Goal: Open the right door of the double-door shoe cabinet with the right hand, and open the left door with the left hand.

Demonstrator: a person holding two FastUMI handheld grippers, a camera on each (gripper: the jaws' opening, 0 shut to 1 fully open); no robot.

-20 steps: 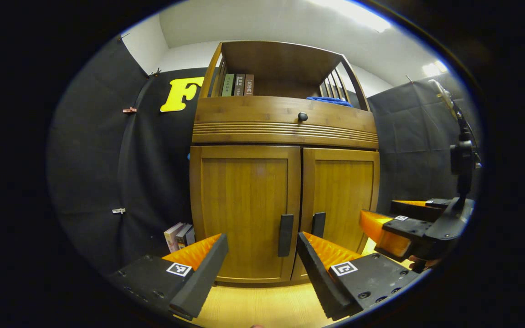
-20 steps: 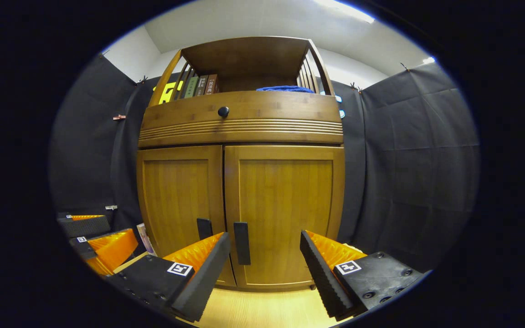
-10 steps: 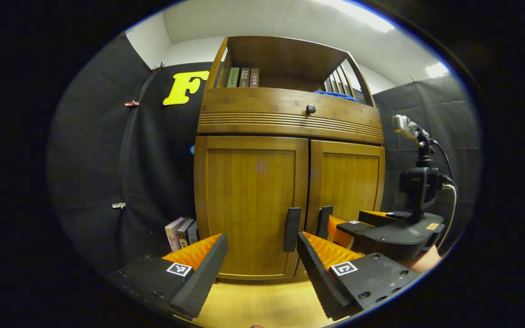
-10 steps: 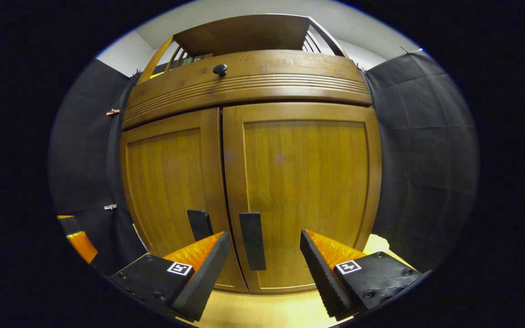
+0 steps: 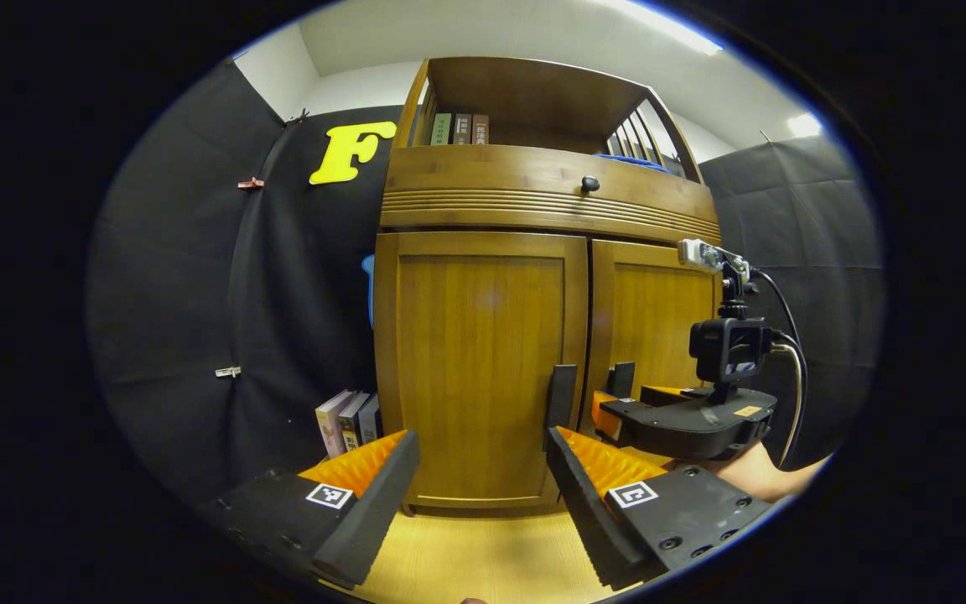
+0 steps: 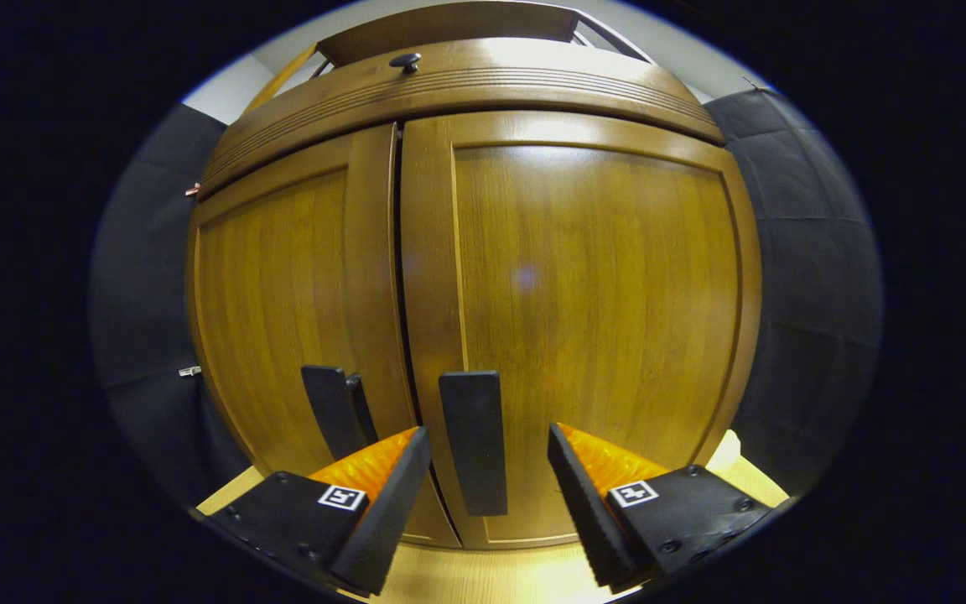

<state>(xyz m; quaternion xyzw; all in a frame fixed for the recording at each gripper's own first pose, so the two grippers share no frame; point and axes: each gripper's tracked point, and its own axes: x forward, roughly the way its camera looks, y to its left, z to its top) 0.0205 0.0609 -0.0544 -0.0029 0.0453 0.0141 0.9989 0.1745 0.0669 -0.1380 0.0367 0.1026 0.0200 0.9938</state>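
Both doors are closed; the right gripper (image 6: 483, 495), open, straddles the right handle (image 6: 473, 440) untouching; the left gripper (image 5: 483, 503), open, is near the left handle (image 5: 561, 396).

**Shoe cabinet, both doors closed**

The wooden shoe cabinet (image 5: 533, 193) stands upright, filling the centre of both views. Its left door (image 5: 483, 369) and right door (image 6: 592, 319) sit shut, flush, with a thin dark seam between them. A dark vertical handle (image 6: 473, 440) hangs low on the right door beside the seam; the left door's handle (image 5: 560, 396) mirrors it.
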